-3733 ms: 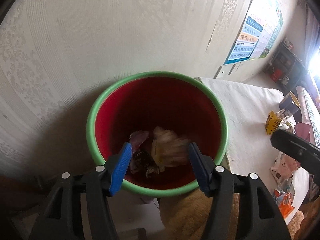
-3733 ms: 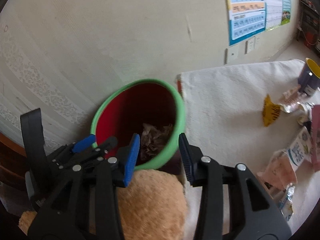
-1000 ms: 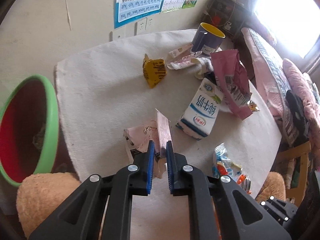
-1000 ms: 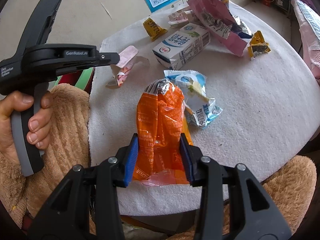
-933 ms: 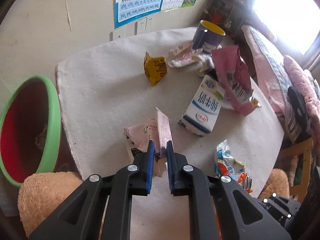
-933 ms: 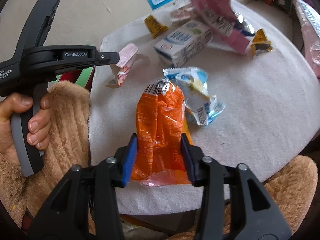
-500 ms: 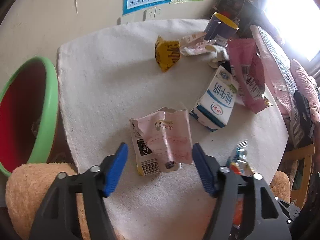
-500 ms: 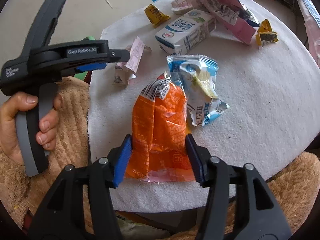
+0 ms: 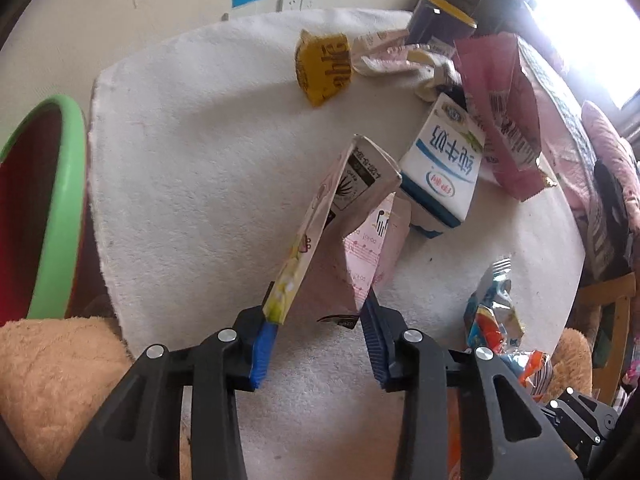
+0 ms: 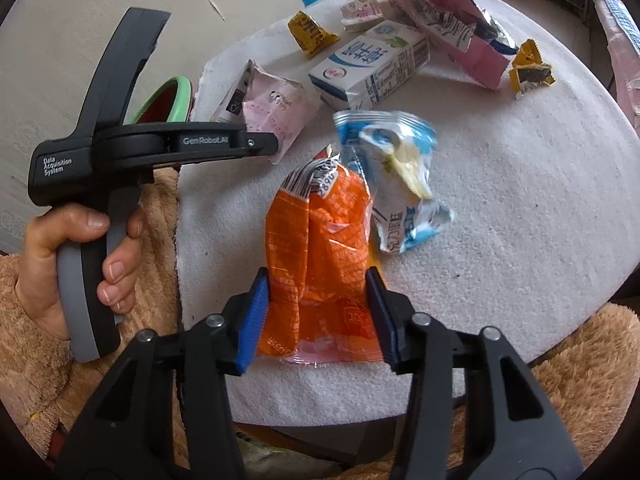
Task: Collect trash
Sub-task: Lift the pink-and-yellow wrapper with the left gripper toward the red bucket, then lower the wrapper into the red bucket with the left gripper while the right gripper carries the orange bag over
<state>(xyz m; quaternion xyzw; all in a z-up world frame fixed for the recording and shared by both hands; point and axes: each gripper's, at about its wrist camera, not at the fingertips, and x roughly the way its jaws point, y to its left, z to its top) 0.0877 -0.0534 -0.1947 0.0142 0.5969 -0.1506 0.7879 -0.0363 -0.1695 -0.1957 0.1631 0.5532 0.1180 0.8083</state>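
My left gripper [image 9: 316, 344] is open around a torn pink carton [image 9: 352, 216], whose flaps touch both pads; it lies on the white table cloth [image 9: 192, 152]. The carton also shows in the right wrist view [image 10: 272, 112], beside the left gripper's body [image 10: 160, 144]. My right gripper [image 10: 318, 316] has its jaws against both sides of an orange snack wrapper [image 10: 320, 240] resting on the table. The red bin with a green rim [image 9: 52, 216] stands left of the table, and its rim shows in the right wrist view [image 10: 176, 92].
Other trash lies on the table: a blue-and-white milk carton [image 9: 444, 168], a yellow wrapper [image 9: 324, 68], a pink bag [image 9: 504, 116], a blue wrapper [image 10: 396, 176], a small yellow wrapper [image 10: 530, 70]. A dark mug [image 9: 436, 20] stands at the back. Tan plush fabric [image 9: 52, 392] lies in front.
My left gripper let go of the pink carton, opened wide, and now brackets it again with the carton tipped up. My right gripper opened slightly around the orange wrapper.
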